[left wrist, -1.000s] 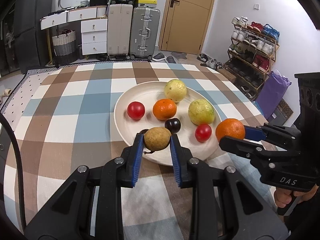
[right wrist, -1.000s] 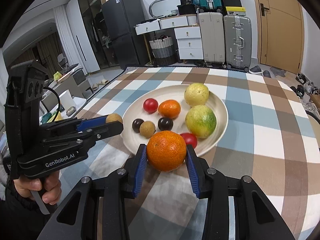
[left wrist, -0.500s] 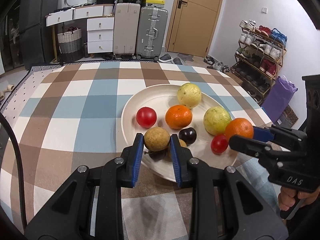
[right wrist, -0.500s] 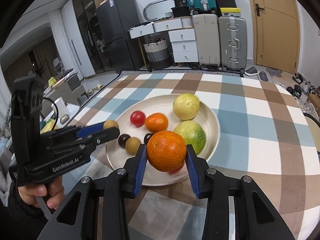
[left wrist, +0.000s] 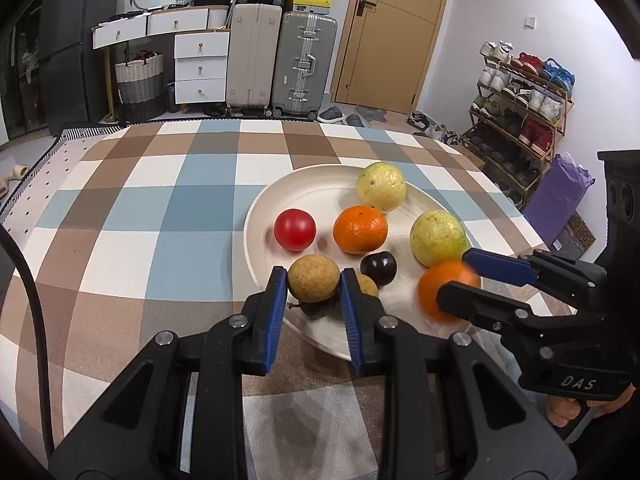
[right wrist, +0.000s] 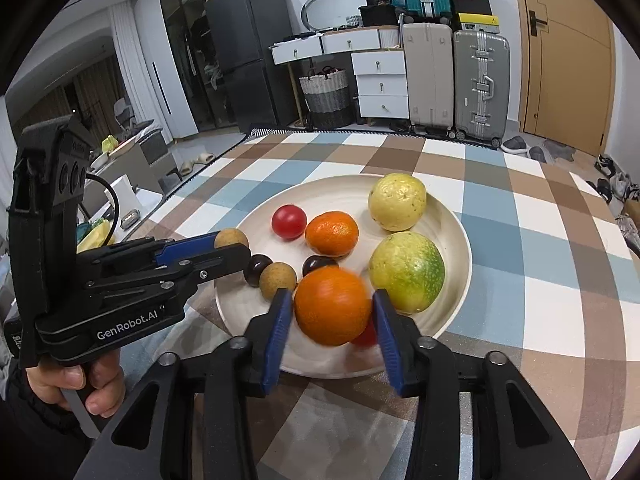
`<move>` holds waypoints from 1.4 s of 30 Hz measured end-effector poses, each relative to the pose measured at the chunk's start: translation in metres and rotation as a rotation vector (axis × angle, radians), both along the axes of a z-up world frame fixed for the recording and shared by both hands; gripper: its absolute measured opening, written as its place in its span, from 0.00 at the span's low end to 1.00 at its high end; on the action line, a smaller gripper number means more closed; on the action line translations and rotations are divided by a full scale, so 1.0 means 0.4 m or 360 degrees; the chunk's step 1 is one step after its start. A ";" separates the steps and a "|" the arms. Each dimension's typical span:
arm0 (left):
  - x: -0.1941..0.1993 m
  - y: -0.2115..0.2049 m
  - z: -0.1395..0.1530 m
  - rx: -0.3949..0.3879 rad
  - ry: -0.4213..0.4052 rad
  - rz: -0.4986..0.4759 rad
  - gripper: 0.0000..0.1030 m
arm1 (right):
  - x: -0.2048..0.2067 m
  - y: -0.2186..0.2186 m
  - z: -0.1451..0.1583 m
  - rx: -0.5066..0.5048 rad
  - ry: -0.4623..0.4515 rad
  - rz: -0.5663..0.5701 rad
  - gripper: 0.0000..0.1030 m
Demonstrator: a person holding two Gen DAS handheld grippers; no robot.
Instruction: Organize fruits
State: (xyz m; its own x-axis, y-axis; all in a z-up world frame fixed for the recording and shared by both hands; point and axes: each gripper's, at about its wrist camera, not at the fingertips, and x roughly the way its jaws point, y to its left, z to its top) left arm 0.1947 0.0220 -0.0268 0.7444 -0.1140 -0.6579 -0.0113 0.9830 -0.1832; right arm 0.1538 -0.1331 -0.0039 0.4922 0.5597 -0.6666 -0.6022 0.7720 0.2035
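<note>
Both hands have carried their fruit in over the round cream plate, which a second ago lay further ahead of the jaws; it sits on a brown, blue and white checked tablecloth, holding the sorted fruit.

Ahead of the right gripper, two pale yellow-green dimpled fruits rest on the plate's far side. Between its blue pads sits a pebbly-skinned orange mandarin, blurred; the jaws are opening, a gap shows on either side, and I judge the fruit is dropping onto the plate. A second mandarin and a glossy red tomato lie beyond the left gripper's tips.

That left gripper is clamped on a small round tan rough-skinned fruit, held just above the near rim, likely so it lands beside its twin and the dark shiny plums right of its jaws.
</note>
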 end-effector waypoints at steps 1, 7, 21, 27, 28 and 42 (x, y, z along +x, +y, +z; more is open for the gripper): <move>0.000 0.000 0.000 0.0001 -0.0001 0.0002 0.24 | -0.003 -0.004 0.003 0.0012 -0.0011 -0.0002 0.51; 0.007 0.002 0.001 -0.0007 0.0002 0.0010 0.24 | -0.010 -0.015 0.006 -0.0015 -0.0035 -0.0006 0.51; -0.060 -0.007 0.063 0.0005 -0.0091 0.0053 0.82 | -0.041 -0.063 0.017 -0.0030 -0.0056 -0.0065 0.64; -0.129 -0.016 0.079 0.0041 -0.0114 0.0057 0.97 | -0.079 -0.095 0.030 -0.0009 -0.0079 -0.0103 0.89; -0.147 -0.019 0.082 0.0055 -0.0130 0.0064 1.00 | -0.084 -0.099 0.031 -0.0006 -0.0087 -0.0112 0.91; -0.268 -0.045 0.078 0.0128 -0.0277 0.0145 1.00 | -0.155 -0.141 0.034 0.0143 -0.0273 -0.0167 1.00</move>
